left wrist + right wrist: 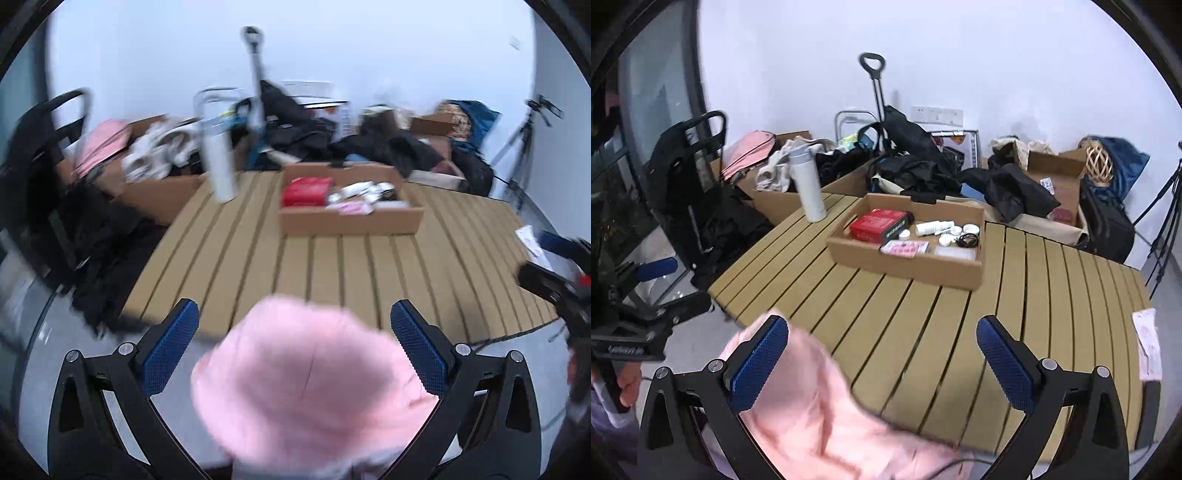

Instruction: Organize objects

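Observation:
A pink cloth [310, 380] lies bunched at the near edge of the slatted wooden table [332, 266]. My left gripper [295, 350] is open, with its blue pads either side of the cloth and not closed on it. The same pink cloth [820, 410] shows in the right wrist view at the lower left. My right gripper [882, 363] is open and empty, its left pad [757, 365] at the cloth's edge. A shallow cardboard box [908, 258] on the table holds a red box [877, 225], a white bottle [932, 228] and small white items. A white flask [809, 184] stands upright at the table's far left.
Cardboard boxes with clothes and bags [916, 166] crowd the floor behind the table. A black trolley [687, 173] stands at left and a tripod [1167, 221] at right. A white paper [1147, 347] lies on the table's right edge.

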A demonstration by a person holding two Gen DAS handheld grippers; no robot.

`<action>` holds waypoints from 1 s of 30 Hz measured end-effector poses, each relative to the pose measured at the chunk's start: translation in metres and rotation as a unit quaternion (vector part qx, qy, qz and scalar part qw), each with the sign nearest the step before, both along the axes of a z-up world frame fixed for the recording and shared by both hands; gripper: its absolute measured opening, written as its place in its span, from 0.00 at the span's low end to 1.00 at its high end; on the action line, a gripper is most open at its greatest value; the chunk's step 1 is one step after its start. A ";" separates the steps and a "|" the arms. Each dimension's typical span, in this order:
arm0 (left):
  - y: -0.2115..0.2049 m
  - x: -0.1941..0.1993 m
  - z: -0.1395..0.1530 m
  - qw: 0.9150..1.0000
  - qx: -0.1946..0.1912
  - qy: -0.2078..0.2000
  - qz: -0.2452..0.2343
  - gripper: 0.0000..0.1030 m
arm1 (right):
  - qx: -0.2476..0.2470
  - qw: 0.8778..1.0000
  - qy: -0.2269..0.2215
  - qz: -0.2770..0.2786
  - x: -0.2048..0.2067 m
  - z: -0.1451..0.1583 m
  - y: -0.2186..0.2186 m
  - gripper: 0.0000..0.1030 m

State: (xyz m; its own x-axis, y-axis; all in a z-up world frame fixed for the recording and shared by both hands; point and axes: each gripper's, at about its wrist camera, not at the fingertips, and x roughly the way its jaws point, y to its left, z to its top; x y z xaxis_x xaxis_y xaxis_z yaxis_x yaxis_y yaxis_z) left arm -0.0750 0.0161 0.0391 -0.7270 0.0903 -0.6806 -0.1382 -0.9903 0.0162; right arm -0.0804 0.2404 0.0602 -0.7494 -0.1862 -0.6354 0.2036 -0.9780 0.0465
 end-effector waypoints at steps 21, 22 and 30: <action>-0.003 0.123 -0.023 1.000 0.001 0.026 -0.015 1.00 | 0.004 0.998 0.045 -0.035 0.134 -0.037 -0.034 1.00; -0.003 0.122 -0.023 1.000 0.002 0.024 -0.014 1.00 | 0.007 0.998 0.045 -0.036 0.134 -0.037 -0.034 1.00; -0.003 0.119 -0.026 1.000 0.002 0.015 -0.012 1.00 | 0.018 0.998 0.044 -0.038 0.132 -0.041 -0.037 1.00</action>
